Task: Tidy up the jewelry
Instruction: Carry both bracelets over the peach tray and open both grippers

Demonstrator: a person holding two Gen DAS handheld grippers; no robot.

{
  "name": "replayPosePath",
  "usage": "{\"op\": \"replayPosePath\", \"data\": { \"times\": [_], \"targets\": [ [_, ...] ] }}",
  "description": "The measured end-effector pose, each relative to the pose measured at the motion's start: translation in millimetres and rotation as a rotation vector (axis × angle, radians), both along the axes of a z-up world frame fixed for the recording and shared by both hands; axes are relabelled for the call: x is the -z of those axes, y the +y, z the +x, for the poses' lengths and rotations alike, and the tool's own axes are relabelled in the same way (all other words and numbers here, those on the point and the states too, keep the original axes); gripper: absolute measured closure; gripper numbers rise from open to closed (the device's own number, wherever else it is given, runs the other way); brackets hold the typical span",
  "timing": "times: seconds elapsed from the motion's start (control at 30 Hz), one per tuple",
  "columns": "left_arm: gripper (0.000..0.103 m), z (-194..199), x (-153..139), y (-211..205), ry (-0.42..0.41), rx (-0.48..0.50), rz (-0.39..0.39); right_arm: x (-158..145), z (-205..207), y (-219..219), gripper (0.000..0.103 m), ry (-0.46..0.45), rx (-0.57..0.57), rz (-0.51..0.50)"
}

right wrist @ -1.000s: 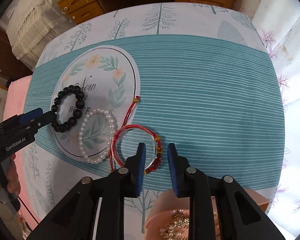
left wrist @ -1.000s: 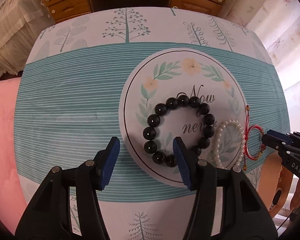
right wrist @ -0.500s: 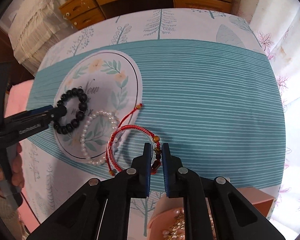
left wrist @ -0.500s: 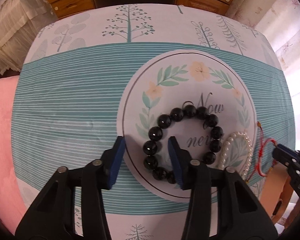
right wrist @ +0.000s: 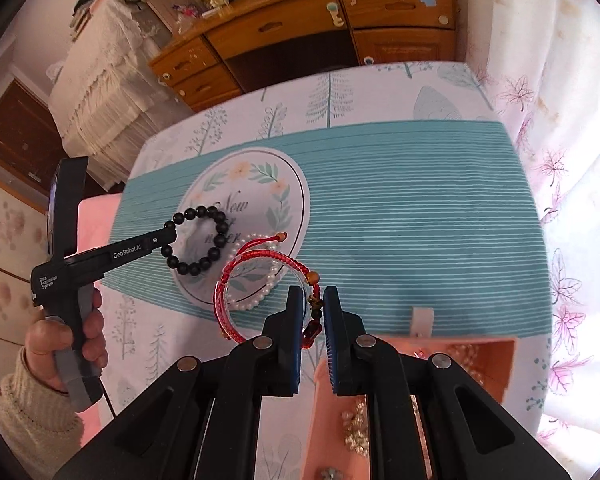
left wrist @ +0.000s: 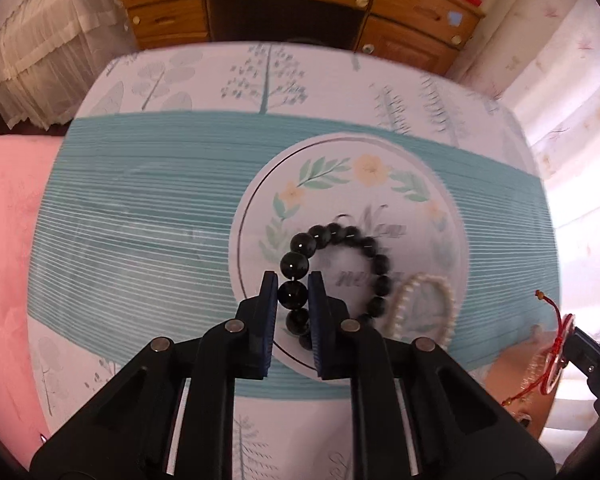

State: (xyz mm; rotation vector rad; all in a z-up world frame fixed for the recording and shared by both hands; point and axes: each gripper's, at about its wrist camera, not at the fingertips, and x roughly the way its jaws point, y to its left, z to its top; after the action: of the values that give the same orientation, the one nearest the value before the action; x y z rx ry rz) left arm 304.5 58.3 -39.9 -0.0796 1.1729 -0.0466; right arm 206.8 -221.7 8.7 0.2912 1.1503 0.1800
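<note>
- Left wrist view: the left hand-held gripper [left wrist: 293, 294] is closing, its blue pads already pinching one bead of the black bead bracelet [left wrist: 340, 276]. The grip sits on the near arc, so the rest of the loop hangs free ahead of the jaws, over the round floral mat [left wrist: 380, 168] on the bench [left wrist: 140, 200].
- Just right of those jaws lies the pearl bracelet [left wrist: 424, 304], flat on the mat and untouched; it looks like the next piece to clear.
- Far right, the other tool carries the red cord bracelet [left wrist: 554, 364], its loop dangling.
- Right wrist view: the right hand-held gripper [right wrist: 313, 312] is nearly shut, clamped on the beaded section of the red cord bracelet [right wrist: 260, 276]. Holding the beads gives it something solid to bite, I'd say, rather than thin cord.
- Directly below and behind the fingers sits the open pink jewelry box [right wrist: 460, 360], trinkets already inside, the likely drop spot.
- Left of it, a hand [right wrist: 66, 344] grips the other tool.
</note>
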Motion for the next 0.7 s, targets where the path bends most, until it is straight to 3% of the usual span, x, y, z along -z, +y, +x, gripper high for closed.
{"op": "replayPosePath", "data": {
  "times": [0.33,0.53,0.7],
  "targets": [
    [0.091,-81.1,-118.4,-62.1,-0.186,0.155,-0.088,-75.2,-88.1,-46.7,0.093,-0.162,0.046,-0.001],
    [0.091,-135.8,-160.1,-113.3,-0.225,0.289,-0.152,-74.4,-144.3,-70.6,0.093,-0.167,0.075,-0.042],
    [0.091,-165.0,-155.2,-164.4,-0.18,0.407,-0.157,-49.3,-184.4,-92.6,0.093,-0.135,0.123,-0.019]
  ]
}}
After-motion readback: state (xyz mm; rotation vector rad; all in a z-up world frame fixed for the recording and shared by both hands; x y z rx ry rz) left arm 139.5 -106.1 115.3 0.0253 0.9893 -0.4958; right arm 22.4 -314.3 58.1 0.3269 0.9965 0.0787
